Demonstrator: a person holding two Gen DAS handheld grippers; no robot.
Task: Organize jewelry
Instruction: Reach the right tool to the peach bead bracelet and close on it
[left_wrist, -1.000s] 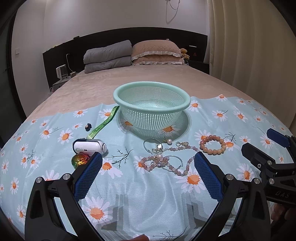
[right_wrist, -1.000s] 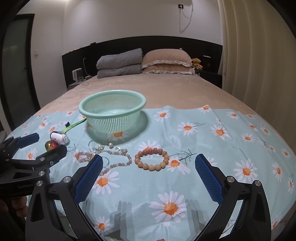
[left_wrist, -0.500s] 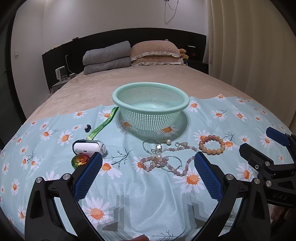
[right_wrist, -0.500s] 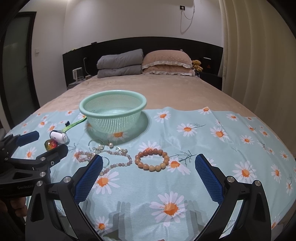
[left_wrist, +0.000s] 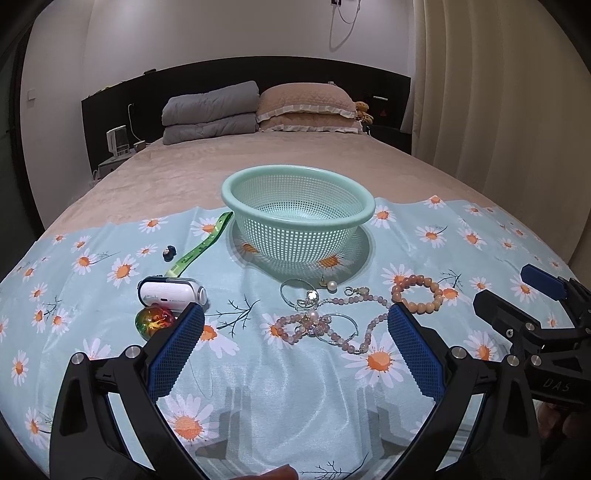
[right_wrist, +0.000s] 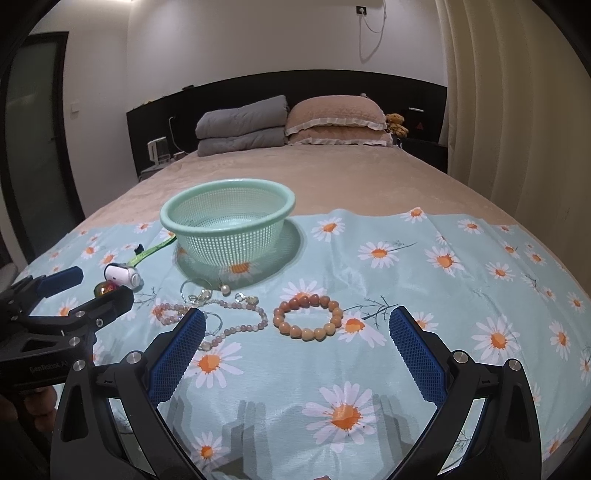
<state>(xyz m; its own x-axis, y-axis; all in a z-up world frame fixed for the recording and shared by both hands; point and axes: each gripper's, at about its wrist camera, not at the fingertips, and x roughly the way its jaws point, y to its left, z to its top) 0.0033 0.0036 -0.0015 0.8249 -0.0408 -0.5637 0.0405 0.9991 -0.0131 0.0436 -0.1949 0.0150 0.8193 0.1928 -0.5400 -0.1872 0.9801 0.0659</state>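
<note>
Both wrist cameras look low along the bed (left_wrist: 280, 162) toward the headboard. Side by side, they share the basket (left_wrist: 297, 218) (right_wrist: 227, 221) and nearby jewelry.

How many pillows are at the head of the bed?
2 beige pillows, stacked: the upper pillow lies on the lower pillow, right of the folded grey blanket. More could be hidden behind them.

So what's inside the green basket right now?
Nothing that shows: through the green basket's rim and mesh only its bare floor appears. The orange bead bracelet and pink bead necklace lie on the cloth. The near inner wall is hidden.
</note>
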